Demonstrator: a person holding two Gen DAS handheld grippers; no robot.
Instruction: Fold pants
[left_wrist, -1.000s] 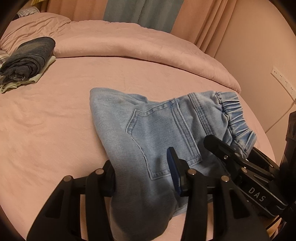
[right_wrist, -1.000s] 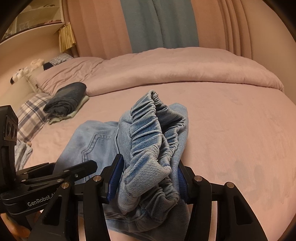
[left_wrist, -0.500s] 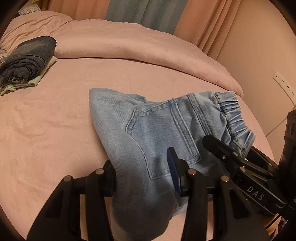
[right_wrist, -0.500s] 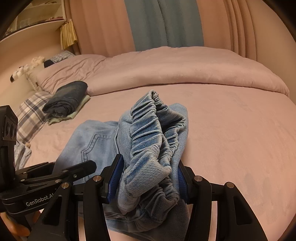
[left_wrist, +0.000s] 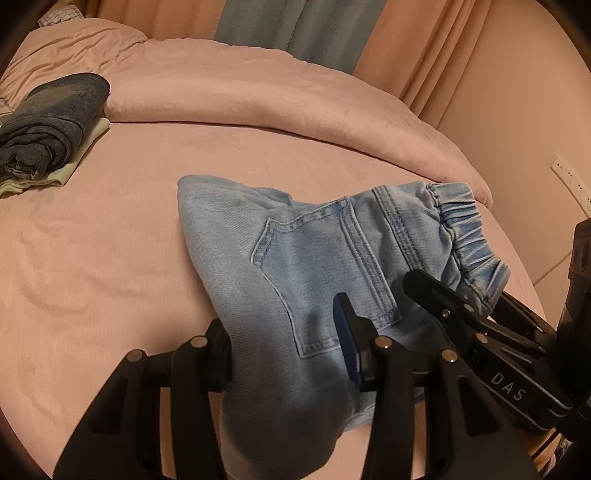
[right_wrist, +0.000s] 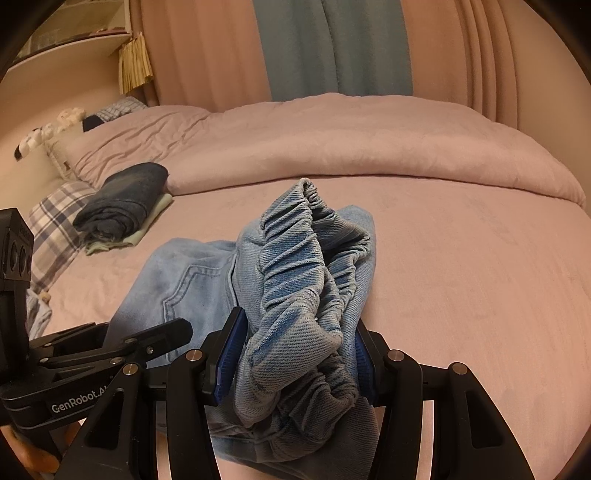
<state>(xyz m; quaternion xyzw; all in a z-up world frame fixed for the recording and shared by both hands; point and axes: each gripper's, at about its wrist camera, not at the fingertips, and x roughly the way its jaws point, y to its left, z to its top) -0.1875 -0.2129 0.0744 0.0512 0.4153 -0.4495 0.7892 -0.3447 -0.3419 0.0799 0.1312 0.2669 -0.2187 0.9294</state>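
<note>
Here the bed (left_wrist: 110, 240), spread with a pink sheet, fills both views; a rolled pink duvet (left_wrist: 277, 96) lies across its far side below pink and blue-grey curtains (right_wrist: 332, 48). Only the right wrist view shows the shelf (right_wrist: 74, 33) at upper left, the plaid pillow (right_wrist: 51, 221) and small soft toys (right_wrist: 44, 133) at the headboard; only the left wrist view shows the wall socket (left_wrist: 570, 179). A stack of folded clothes (left_wrist: 48, 129), dark denim on top, rests near the pillows, well apart from the work. The pants (left_wrist: 314, 266), light blue denim, lie folded on the sheet near the front edge. The left wrist view shows their back pocket and flat upper face; the right wrist view shows the gathered elastic waistband (right_wrist: 295, 258) bunched upward. The left gripper (left_wrist: 284, 354) is clamped on the folded leg fabric. The right gripper (right_wrist: 295, 354) is clamped on the bunched waistband, blue pads pressing both sides.
</note>
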